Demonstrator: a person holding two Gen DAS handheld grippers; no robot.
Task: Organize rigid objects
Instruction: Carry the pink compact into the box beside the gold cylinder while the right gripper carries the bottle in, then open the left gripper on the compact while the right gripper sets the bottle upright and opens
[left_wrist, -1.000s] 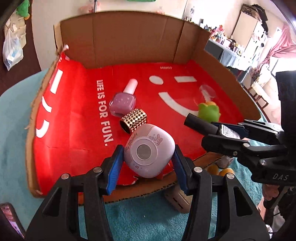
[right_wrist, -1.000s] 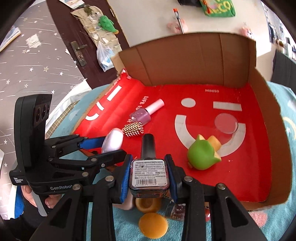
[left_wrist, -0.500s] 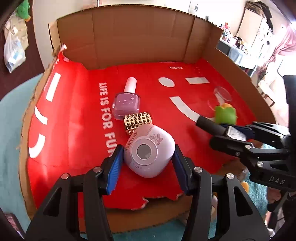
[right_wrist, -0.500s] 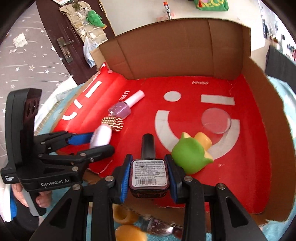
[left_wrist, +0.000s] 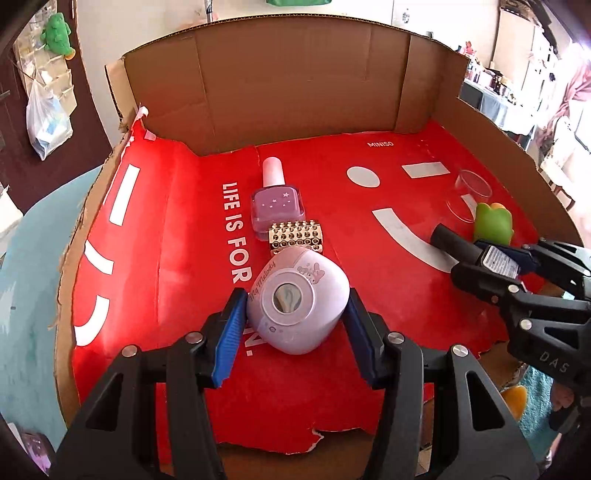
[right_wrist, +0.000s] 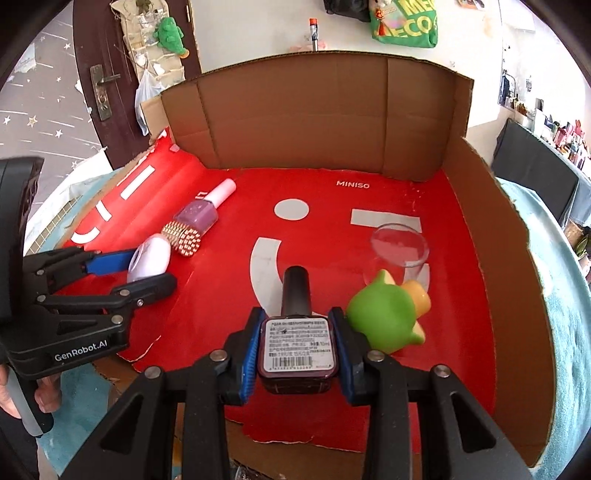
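My left gripper (left_wrist: 295, 306) is shut on a rounded lilac gadget (left_wrist: 299, 295) with a round window, low over the red floor of the cardboard box (left_wrist: 295, 92). It sits just in front of a gold studded cylinder (left_wrist: 297, 238). My right gripper (right_wrist: 297, 347) is shut on a dark nail polish bottle (right_wrist: 297, 343) with a barcode label, its black cap pointing forward. That bottle hangs over the box's near edge, close beside a green toy (right_wrist: 384, 319). The right wrist view shows the left gripper (right_wrist: 144, 266) at the left, holding the gadget (right_wrist: 149, 260).
A lilac nail polish bottle (left_wrist: 277, 203) with a pink cap lies behind the studded cylinder. A clear cup (right_wrist: 400, 251) lies behind the green toy. Cardboard walls close the back and right side. Teal cloth (right_wrist: 569, 332) surrounds the box, and a hand (right_wrist: 44, 398) holds the left gripper.
Both grippers have moved forward and a little down over the box with their objects still held. The orange items on the cloth in front have dropped out of view.
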